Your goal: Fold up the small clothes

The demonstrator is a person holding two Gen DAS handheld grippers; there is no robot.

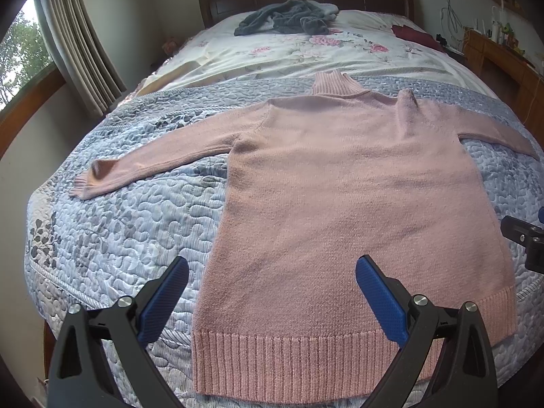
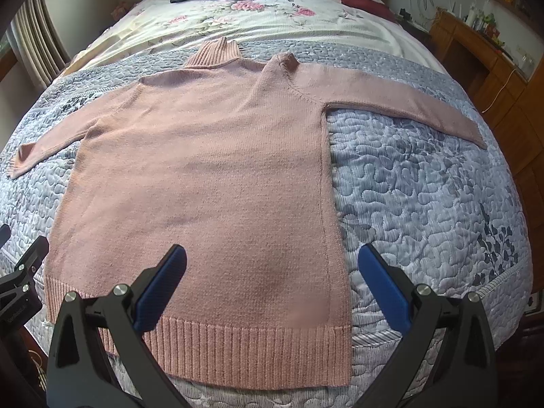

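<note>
— The pink sweater (image 1: 357, 204) is lying flat on the blue quilt (image 1: 119, 221), collar pointing far, ribbed hem near.
— So which is hovering closer to the left sleeve (image 1: 153, 156)?
— The left gripper (image 1: 272, 299); the right gripper (image 2: 272, 292) is hanging over the hem's right corner. Both are gaping apart, holding nothing.

Sweater (image 1: 357, 204) lies flat on quilt (image 1: 119, 231); clothes pile (image 1: 289, 17) behind.

A pink knit turtleneck sweater (image 1: 357, 183) lies flat and unfolded, sleeves spread wide, ribbed hem nearest.
</note>
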